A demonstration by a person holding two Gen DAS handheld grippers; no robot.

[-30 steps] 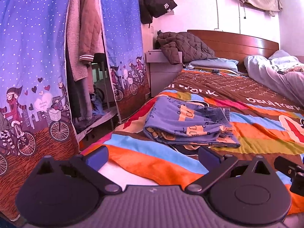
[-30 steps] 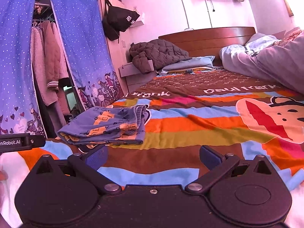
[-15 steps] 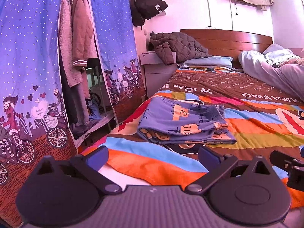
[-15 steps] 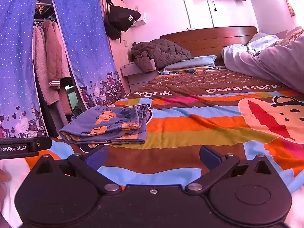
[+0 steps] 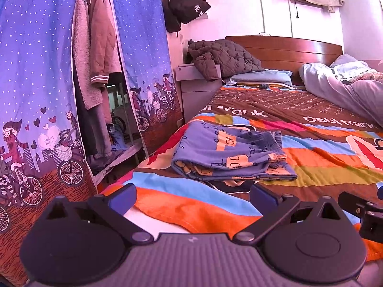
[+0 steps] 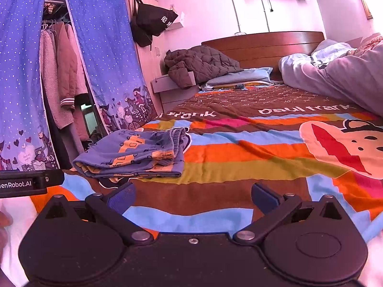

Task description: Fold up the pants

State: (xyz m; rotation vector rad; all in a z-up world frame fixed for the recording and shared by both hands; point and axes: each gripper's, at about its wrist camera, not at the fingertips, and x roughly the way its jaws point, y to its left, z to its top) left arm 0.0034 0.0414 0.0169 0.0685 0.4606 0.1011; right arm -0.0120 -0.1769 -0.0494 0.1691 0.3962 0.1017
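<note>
Your left gripper (image 5: 192, 195) and right gripper (image 6: 192, 192) both gape wide and empty, short of the pants (image 5: 229, 157), which lie folded near the bed (image 5: 311, 167) edge; soft, light and floppy, they're probably best pinched at the stacked edges or the waistband.
</note>
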